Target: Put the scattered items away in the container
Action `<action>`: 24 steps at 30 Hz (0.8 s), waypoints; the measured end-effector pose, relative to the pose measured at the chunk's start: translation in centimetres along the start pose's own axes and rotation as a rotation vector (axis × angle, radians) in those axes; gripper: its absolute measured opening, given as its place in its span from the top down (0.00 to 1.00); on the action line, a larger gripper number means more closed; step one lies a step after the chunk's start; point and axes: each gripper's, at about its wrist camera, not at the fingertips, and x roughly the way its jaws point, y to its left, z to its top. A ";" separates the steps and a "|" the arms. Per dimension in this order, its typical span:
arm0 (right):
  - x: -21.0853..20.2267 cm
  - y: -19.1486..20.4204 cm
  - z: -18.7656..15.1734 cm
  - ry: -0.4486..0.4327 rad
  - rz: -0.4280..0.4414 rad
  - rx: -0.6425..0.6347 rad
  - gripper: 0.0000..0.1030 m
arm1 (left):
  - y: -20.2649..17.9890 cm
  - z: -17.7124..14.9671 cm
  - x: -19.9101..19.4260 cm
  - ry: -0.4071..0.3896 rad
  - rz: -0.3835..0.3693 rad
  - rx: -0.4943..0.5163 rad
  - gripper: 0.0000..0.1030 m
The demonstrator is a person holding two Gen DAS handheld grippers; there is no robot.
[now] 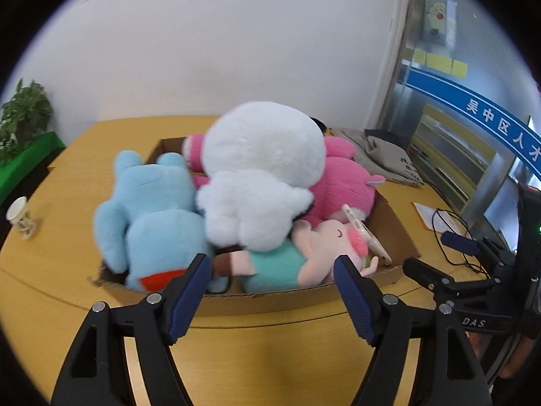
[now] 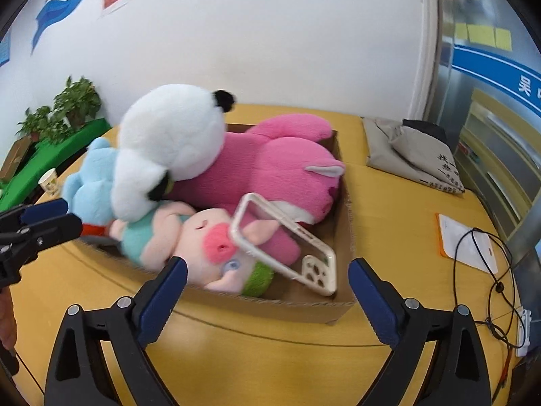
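A cardboard box on the yellow table holds a white panda plush, a blue plush, a pink plush, a pale pig plush and a clear phone case. My left gripper is open and empty, just in front of the box's near wall. My right gripper is open and empty, at the box's near right corner; it also shows in the left wrist view.
A paper cup stands at the table's left edge. A grey cloth bag lies at the back right. A white-and-orange card and black cable lie to the right. Potted plants stand at far left.
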 end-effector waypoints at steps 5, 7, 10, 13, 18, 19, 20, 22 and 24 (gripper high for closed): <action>-2.9 1.8 -1.1 -0.031 -0.018 0.020 0.04 | 1.1 -1.7 -3.4 -0.052 0.028 -0.008 0.25; -4.2 2.5 -1.6 -0.048 -0.032 0.046 0.02 | 1.3 -2.5 -4.5 -0.070 0.042 0.001 0.25; -6.1 3.7 -3.0 -0.086 -0.064 0.080 0.00 | 0.8 -4.1 -5.7 -0.095 0.081 0.050 0.25; -7.0 4.7 -4.9 -0.093 -0.077 0.120 0.00 | 0.5 -5.2 -6.2 -0.091 0.093 0.072 0.24; -8.3 5.6 -7.1 -0.082 -0.068 0.163 0.00 | 0.1 -6.4 -6.6 -0.094 0.116 0.066 0.24; -8.6 5.8 -7.3 -0.088 -0.072 0.158 0.00 | -0.1 -6.5 -6.6 -0.091 0.110 0.066 0.24; -8.7 5.9 -7.4 -0.096 -0.080 0.150 0.00 | -0.2 -6.6 -6.6 -0.087 0.101 0.068 0.24; -8.8 5.9 -7.5 -0.102 -0.099 0.144 0.00 | -0.5 -6.6 -6.5 -0.085 0.091 0.068 0.24; -8.8 5.7 -7.4 -0.101 -0.097 0.154 0.00 | -0.6 -6.6 -6.5 -0.088 0.093 0.064 0.24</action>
